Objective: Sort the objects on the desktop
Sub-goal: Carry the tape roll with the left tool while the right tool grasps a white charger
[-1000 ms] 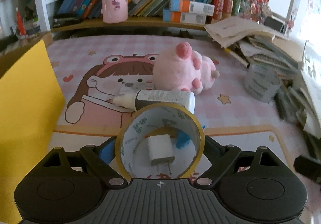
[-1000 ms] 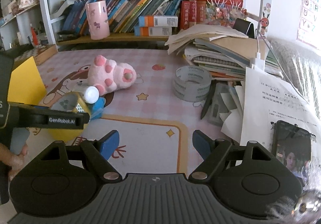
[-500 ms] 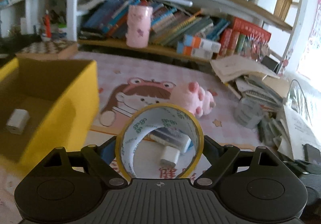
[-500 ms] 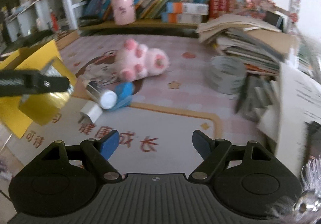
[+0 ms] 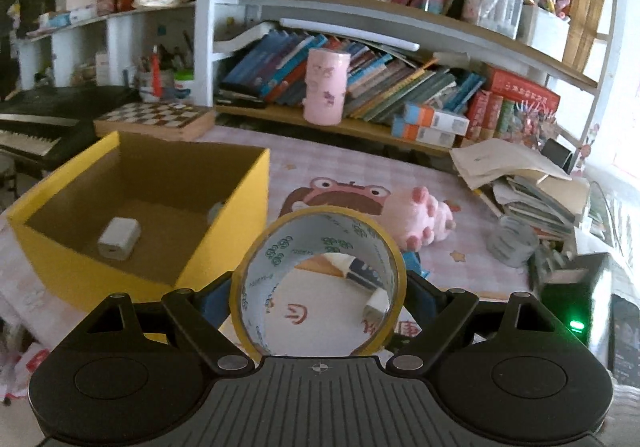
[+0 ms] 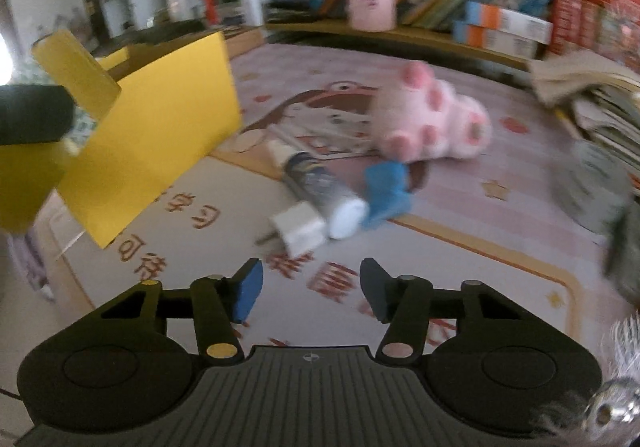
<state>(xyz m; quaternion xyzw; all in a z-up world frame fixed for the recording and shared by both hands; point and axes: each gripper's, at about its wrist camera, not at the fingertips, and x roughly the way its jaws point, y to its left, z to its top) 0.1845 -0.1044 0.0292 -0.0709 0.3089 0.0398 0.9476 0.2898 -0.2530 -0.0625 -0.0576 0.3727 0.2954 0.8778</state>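
My left gripper [image 5: 318, 297] is shut on a yellow tape roll [image 5: 280, 247] and holds it raised, just right of the open yellow box [image 5: 224, 247]. A white charger [image 5: 119, 238] lies inside the box. The tape roll also shows at the far left of the right wrist view [image 6: 76, 73]. My right gripper [image 6: 311, 289] is open and empty, low over the mat. Just beyond it lie a second white charger [image 6: 298, 233], a glue tube [image 6: 320, 189] and a blue piece [image 6: 386, 191]. A pink plush [image 6: 430, 119] lies behind them.
A grey tape roll [image 5: 514, 243] sits at the right by a messy stack of papers and books [image 5: 532, 183]. A pink cup [image 5: 326, 87] stands on the low shelf at the back. A keyboard [image 5: 36, 127] stands to the far left.
My left gripper has risen and swung left with the tape roll, so the box interior now shows. My right gripper has moved left and forward toward the charger and glue tube.
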